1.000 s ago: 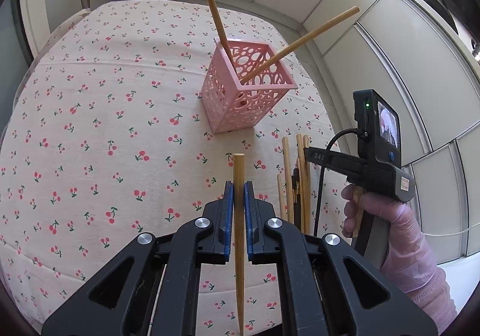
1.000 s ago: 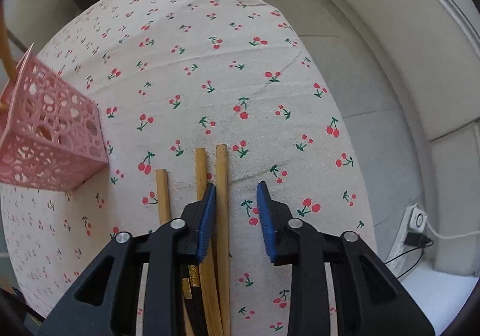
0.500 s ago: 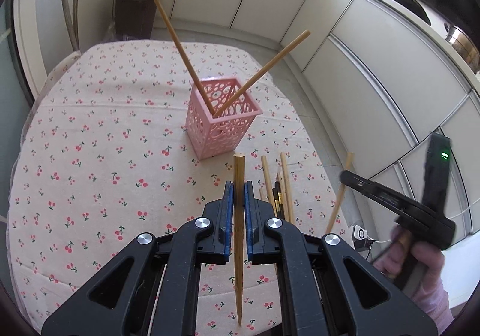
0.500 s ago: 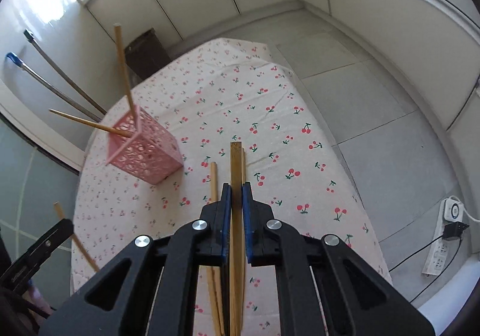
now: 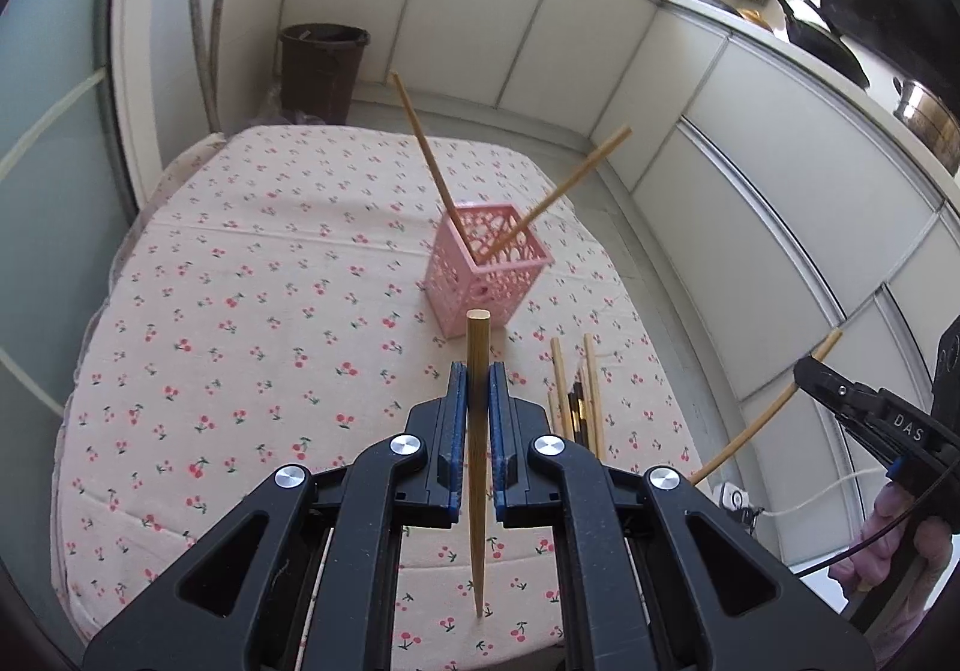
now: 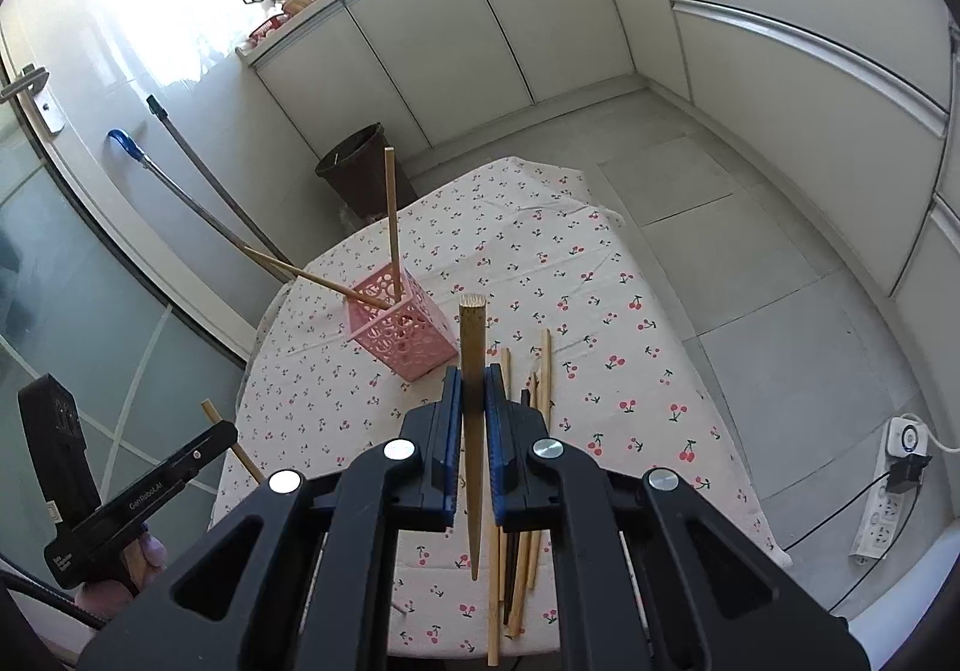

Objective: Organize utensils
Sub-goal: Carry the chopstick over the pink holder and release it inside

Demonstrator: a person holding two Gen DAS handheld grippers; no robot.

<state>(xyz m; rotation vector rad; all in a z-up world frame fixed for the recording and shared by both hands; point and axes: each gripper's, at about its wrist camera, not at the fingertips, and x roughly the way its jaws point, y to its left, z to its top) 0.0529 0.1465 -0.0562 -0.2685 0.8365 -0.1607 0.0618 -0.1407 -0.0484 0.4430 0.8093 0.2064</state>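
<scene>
A pink perforated holder (image 5: 487, 266) stands on the cherry-print tablecloth (image 5: 252, 311) with two wooden chopsticks leaning in it; it also shows in the right wrist view (image 6: 399, 328). My left gripper (image 5: 474, 378) is shut on a wooden chopstick (image 5: 477, 431), held well above the table. My right gripper (image 6: 473, 378) is shut on another wooden chopstick (image 6: 472, 431), also raised high. Several loose chopsticks (image 5: 576, 395) lie on the cloth to the right of the holder, also seen in the right wrist view (image 6: 531, 431). The right gripper shows at the left wrist view's right edge (image 5: 828, 374).
A dark bin (image 5: 324, 68) stands on the floor beyond the table. White cabinets (image 5: 750, 143) run along the back and right. A power strip (image 6: 894, 491) lies on the floor at the right. Mop handles (image 6: 198, 191) lean at the left wall.
My right gripper closed on a chopstick from the loose pile and lifted it high above the table. My left gripper rose too, still holding its chopstick.
</scene>
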